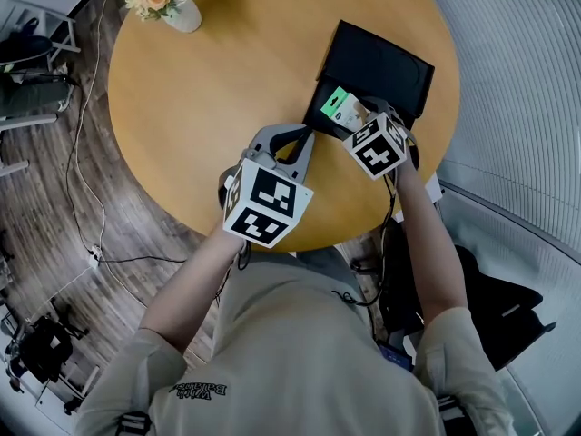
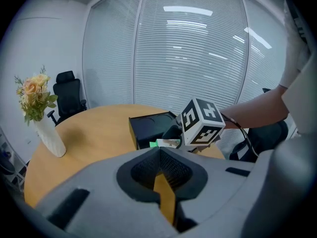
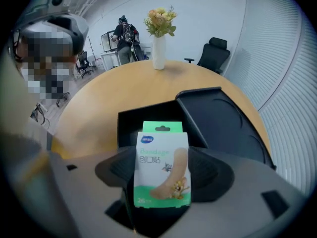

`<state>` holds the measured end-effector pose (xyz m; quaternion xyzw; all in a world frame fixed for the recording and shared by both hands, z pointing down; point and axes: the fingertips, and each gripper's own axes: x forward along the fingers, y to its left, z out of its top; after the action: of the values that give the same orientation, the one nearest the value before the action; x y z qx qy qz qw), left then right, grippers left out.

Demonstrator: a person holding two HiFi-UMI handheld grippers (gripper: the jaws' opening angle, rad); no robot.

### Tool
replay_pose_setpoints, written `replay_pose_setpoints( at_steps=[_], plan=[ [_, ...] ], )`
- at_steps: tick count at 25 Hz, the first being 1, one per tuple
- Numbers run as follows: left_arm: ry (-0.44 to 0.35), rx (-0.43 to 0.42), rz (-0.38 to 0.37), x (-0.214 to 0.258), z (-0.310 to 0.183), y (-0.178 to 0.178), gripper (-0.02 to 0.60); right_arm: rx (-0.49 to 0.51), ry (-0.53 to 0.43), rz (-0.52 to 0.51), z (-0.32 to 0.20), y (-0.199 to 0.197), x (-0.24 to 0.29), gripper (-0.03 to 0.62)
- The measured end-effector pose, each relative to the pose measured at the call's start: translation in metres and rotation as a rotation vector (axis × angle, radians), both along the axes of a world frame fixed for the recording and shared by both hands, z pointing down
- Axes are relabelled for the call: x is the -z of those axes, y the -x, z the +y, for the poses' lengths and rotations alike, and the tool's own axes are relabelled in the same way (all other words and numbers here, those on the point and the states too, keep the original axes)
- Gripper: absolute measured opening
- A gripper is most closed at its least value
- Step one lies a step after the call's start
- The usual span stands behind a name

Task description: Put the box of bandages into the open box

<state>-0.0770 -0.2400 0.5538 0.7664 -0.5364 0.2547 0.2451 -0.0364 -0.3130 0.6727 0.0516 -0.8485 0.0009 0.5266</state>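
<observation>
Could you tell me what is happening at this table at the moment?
A person is working at a round wooden table with a gripper in each hand. The right gripper is clamped on a green and white box of bandages, holding it at the open black box; it has not been released. The left gripper is shut with nothing in it, near the table's front edge. A vase of flowers stands at the far side.

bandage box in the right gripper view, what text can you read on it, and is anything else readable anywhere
"Bandage": front of the green-and-white cardboard bandage box.
"创口贴": just under it, same box.
"26": box's bottom left corner; the rest is too small to read.
Blue oval logo on the box: too blurred to read.
Dark print on the beige shirt: too blurred to read.
</observation>
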Motion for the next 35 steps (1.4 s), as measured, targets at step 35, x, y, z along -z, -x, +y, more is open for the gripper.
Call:
replay_pose_setpoints(
  at_steps=[35],
  plan=[
    [-0.125,-0.026,-0.067,0.061,0.006,0.001,0.023,-0.282,-0.061,-0.359,-0.006,-0.013,0.127,0.311]
  ],
)
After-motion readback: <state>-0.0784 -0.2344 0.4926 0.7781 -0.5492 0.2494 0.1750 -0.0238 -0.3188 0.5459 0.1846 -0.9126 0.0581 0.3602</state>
